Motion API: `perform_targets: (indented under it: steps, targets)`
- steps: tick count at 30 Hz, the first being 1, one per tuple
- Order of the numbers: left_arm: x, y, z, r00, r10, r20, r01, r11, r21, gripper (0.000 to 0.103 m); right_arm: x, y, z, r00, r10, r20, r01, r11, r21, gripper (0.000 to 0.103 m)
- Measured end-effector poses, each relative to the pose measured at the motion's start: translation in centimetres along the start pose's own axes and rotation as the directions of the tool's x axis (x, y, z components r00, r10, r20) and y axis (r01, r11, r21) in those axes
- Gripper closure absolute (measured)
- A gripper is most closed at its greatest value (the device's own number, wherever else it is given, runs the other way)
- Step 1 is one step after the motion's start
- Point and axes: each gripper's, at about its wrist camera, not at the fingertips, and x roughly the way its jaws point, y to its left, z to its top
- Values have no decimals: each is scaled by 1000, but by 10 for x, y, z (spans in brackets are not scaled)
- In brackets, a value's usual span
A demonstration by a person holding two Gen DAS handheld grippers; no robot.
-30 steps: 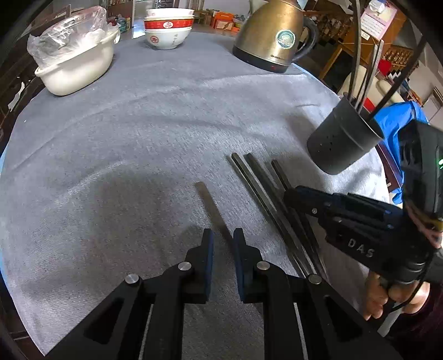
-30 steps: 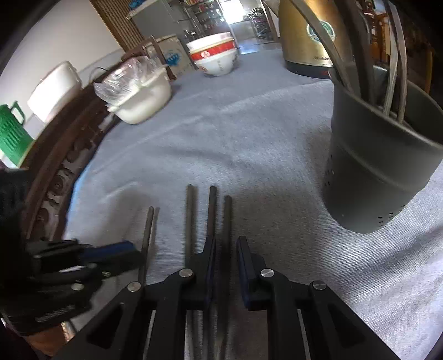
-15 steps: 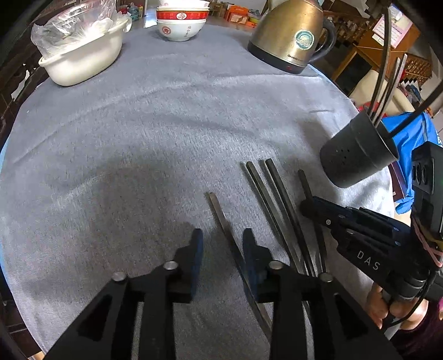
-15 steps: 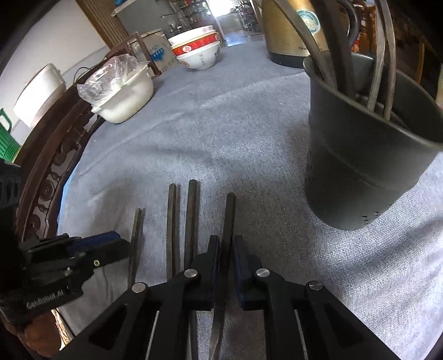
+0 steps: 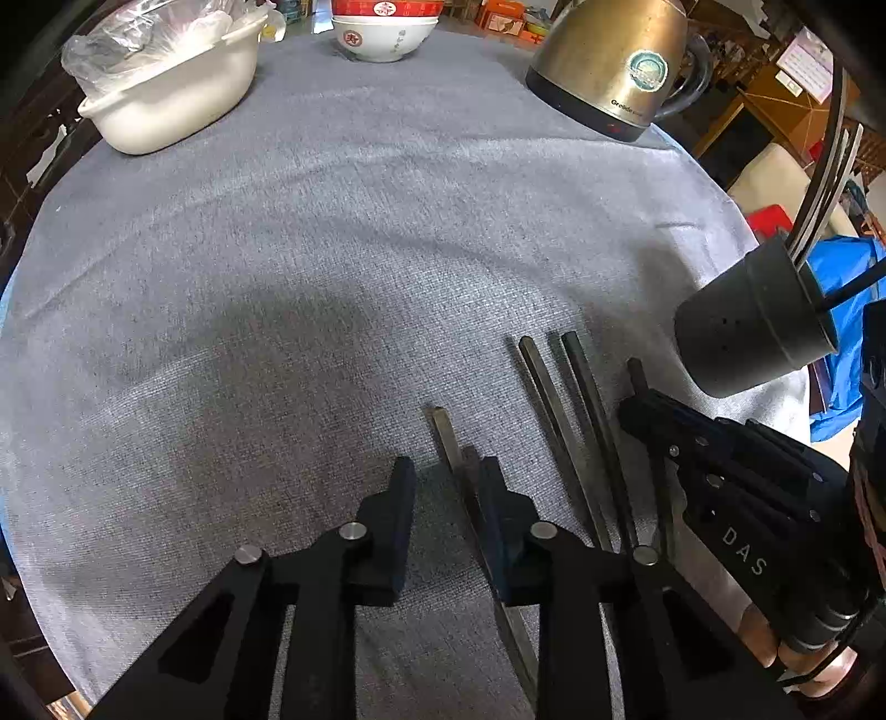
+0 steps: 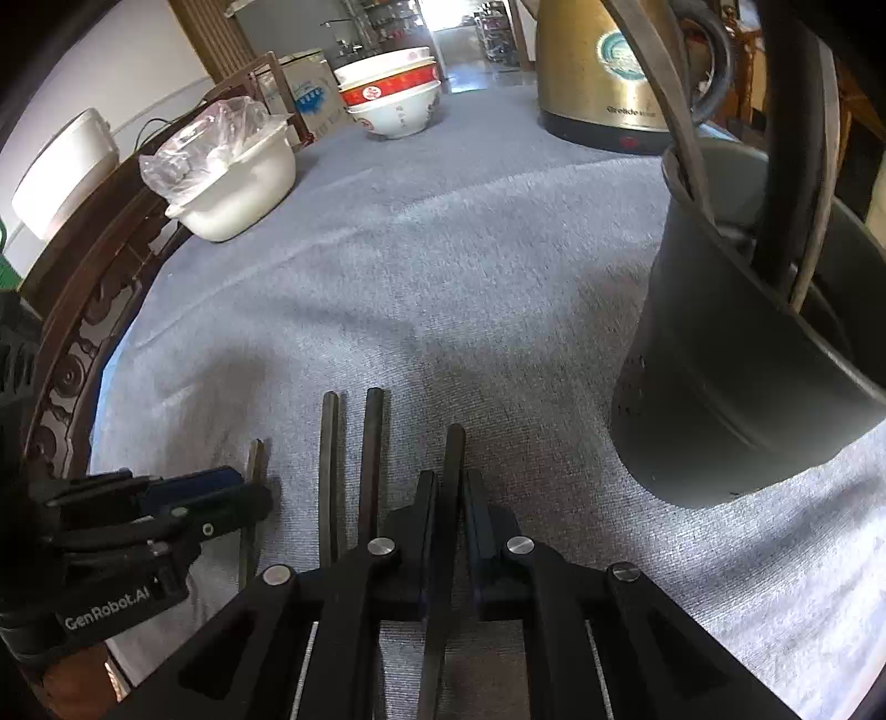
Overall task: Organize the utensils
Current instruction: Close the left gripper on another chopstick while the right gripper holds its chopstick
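In the left wrist view, the left tool points down at a round table covered in grey cloth. A dark chopstick lies against the inner face of the tool's right-hand finger, while the other finger stands clear of it with bare cloth in the gap; the jaws have just been closing, yet they do not clamp the stick. To the right lie two more chopsticks side by side, then the right tool over a fourth. A dark utensil holder with utensils standing in it sits at the table's right edge. Farther off stand a brass-coloured kettle, stacked bowls and a white tub holding a plastic bag.

In the right wrist view, the right tool is clenched on one chopstick, its end sticking out past the fingers. The two loose chopsticks lie just left of it, and the left tool rests over the leftmost chopstick. The utensil holder stands near, to the right.
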Motion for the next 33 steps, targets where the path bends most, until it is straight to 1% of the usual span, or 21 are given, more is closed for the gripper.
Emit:
perform_targets:
  steps: [1, 5, 12, 13, 15, 21, 27, 30, 33]
  targets:
    - [0, 0, 0, 1000, 2, 0, -2, 1000, -3, 90, 0, 1, 0, 1000, -3, 2, 3, 1000, -7, 93]
    - [1, -4, -3, 1000, 9, 7, -9, 1000, 3, 91, -2, 3, -3, 1000, -18, 5, 18, 999, -40, 93]
    - [2, -17, -13, 1000, 12, 4, -12, 997, 71, 93, -10, -5, -12, 999, -2, -35, 1, 1000, -28, 93]
    - [3, -18, -13, 1000, 10, 3, -11, 997, 81, 93, -11, -6, -13, 999, -4, -42, 3, 1000, -28, 95]
    - [4, -18, -16, 1000, 8, -3, -8, 996, 91, 93, -12, -7, -14, 999, -4, -52, 3, 1000, -21, 95]
    - [5, -18, -13, 1000, 7, -23, -5, 997, 81, 93, -10, -5, -10, 996, -21, -83, 17, 999, -37, 95]
    - [6, -8, -12, 999, -34, -40, 34, 999, 9, 93, -7, -7, -5, 995, -7, -100, 4, 1000, -28, 95]
    - [8, -5, -9, 998, -30, -51, 30, 1000, -9, 93, -6, -6, -5, 995, -10, -102, 7, 1000, -31, 95]
    - [11, -8, -5, 998, -8, -64, 7, 1000, -20, 93, -7, -6, -5, 995, -11, -104, 9, 1000, -26, 95]
